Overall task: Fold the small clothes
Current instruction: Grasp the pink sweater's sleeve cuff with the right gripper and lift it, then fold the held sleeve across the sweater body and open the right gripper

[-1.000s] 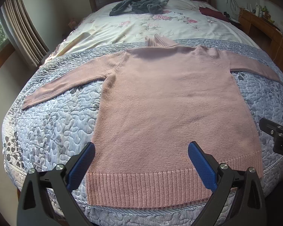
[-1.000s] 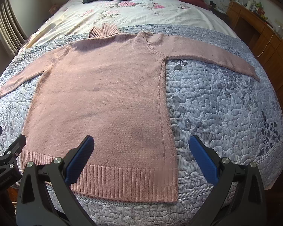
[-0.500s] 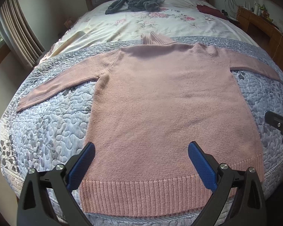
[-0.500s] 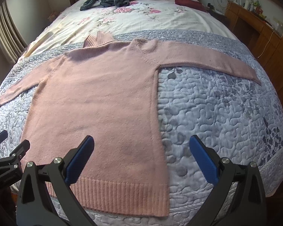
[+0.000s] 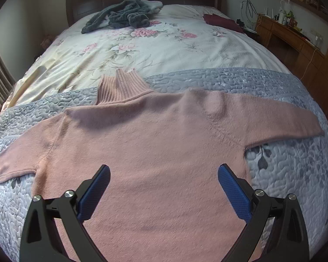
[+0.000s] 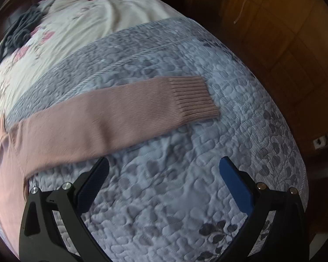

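Note:
A pink knit sweater (image 5: pixel 155 152) lies flat on the grey quilted bedspread (image 5: pixel 284 166), ribbed collar (image 5: pixel 122 85) pointing toward the headboard, both sleeves spread out sideways. My left gripper (image 5: pixel 164 174) hovers open over the sweater's body, nothing between its blue pads. In the right wrist view the sweater's right sleeve (image 6: pixel 111 118) stretches across the quilt (image 6: pixel 168 196), ending in a ribbed cuff (image 6: pixel 192 98). My right gripper (image 6: pixel 164 170) stands open just in front of that sleeve, over bare quilt, holding nothing.
A dark grey garment (image 5: pixel 122 17) and a dark red cloth (image 5: pixel 220 20) lie on the floral sheet (image 5: pixel 153 50) near the headboard. A wooden dresser (image 5: pixel 295 37) and wooden wall panels (image 6: pixel 273 21) flank the bed's right side.
Both grippers moved forward over the bed from the hem. The left now hangs over the sweater's chest. The right swung right toward the right sleeve and cuff. Both stayed open.

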Motion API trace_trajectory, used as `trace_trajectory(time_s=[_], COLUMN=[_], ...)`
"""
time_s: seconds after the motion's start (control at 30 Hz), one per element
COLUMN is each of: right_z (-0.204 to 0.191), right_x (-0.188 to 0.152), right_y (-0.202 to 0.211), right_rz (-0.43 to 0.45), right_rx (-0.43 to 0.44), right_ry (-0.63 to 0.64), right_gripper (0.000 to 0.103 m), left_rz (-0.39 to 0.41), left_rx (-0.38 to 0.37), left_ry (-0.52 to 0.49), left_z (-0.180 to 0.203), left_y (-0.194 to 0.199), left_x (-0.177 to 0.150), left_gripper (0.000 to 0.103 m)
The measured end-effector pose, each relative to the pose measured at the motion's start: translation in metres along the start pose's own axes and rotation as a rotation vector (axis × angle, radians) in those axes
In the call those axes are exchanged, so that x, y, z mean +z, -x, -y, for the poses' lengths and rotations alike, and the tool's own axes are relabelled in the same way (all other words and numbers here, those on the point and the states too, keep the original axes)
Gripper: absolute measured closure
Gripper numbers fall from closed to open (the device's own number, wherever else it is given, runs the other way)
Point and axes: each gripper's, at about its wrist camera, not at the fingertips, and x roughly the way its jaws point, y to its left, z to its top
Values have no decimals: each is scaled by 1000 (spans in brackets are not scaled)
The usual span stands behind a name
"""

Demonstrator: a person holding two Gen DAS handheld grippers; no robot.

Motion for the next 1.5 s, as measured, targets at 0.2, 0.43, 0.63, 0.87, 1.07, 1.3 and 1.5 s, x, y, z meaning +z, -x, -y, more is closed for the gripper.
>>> trace_trajectory(time_s=[0.2, 0.43, 0.63, 0.87, 1.07, 1.3, 1.5], right_z=[43, 58, 48, 0, -69, -176, -263], right_x=[41, 48, 56, 65, 50, 18, -16], right_y=[-67, -112, -108, -73, -28, -4, 8], right_rz=[-151, -206, -189, -117, -45, -36, -69], right_rx=[127, 151, 172, 251, 353, 499, 602], right_ry=[-108, -181, -161, -82, 74, 276, 424], right_gripper=[4, 8, 48, 95, 95, 95, 95], left_rz=[23, 13, -6, -25, -56, -74, -70], left_rx=[-11, 2, 25, 20, 21, 18, -7], left_ry=[6, 4, 15, 40, 84, 127, 149], left_z=[36, 40, 28, 7, -29, -61, -76], left_y=[-33, -49, -61, -59, -60, -58, -53], left_x=[38, 46, 46, 39, 31, 22, 21], left_gripper=[4, 4, 4, 4, 4, 4, 4])
